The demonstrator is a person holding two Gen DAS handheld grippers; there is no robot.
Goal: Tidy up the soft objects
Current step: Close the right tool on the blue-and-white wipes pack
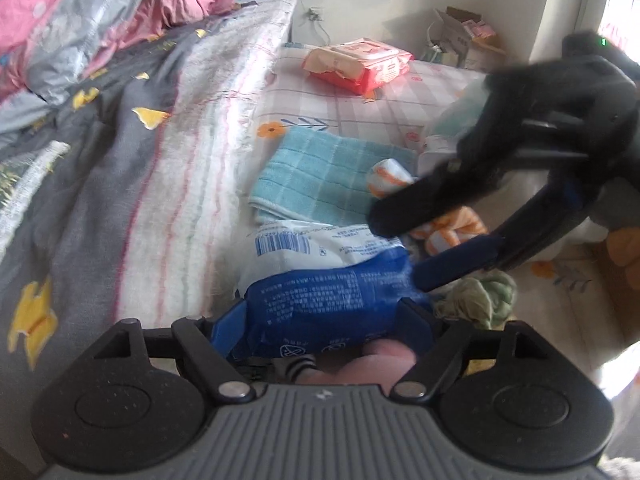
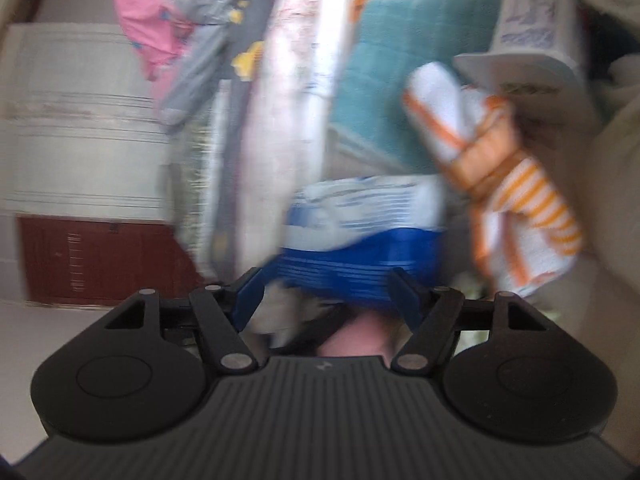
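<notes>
Left gripper (image 1: pixel 324 312): jaws wide, the blue-and-white soft pack (image 1: pixel 320 280) lying between them on the bed (image 1: pixel 360 104); whether the pads press it, cannot tell. Right gripper (image 1: pixel 400 254): jaws parted, empty, tips at the pack's far corner. Teal towel (image 1: pixel 324 176) lies beyond the jaws, striped orange cloth (image 1: pixel 448 232) beside them.

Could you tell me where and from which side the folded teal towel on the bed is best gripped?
Probably by the near folded edge of the teal towel, coming from the side towards the blue and white pack. It lies flat on the bed sheet, and that edge shows stacked layers slightly raised, so a finger could slide under. The orange striped cloth crowds its right corner.
</notes>
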